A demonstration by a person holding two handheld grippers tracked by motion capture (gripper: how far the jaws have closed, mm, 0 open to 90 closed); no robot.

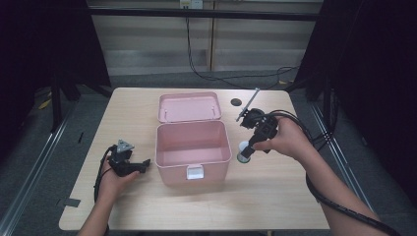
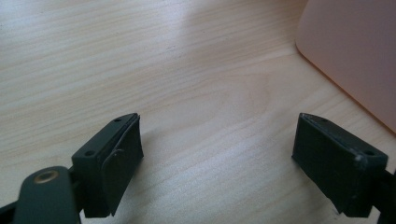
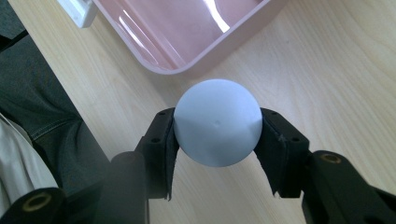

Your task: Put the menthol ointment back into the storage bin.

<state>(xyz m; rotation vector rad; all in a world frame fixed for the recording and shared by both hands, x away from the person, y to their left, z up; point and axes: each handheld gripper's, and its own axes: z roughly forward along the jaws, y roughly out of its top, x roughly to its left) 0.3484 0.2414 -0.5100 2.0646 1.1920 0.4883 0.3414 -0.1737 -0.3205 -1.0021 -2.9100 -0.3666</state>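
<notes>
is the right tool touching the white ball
Touching. In the right gripper view both pads of the right tool press against opposite sides of the white ball, with no gap showing.

Our right tool [image 3: 217, 140] grips a pale white ball [image 3: 217, 122], one pad pressed against each side. Beyond the ball we see the open pink box [image 3: 187, 32] on the wooden counter [image 3: 327, 70].

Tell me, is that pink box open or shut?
Open: the pink box has its lid flipped back, its hollow inside exposed.
</notes>
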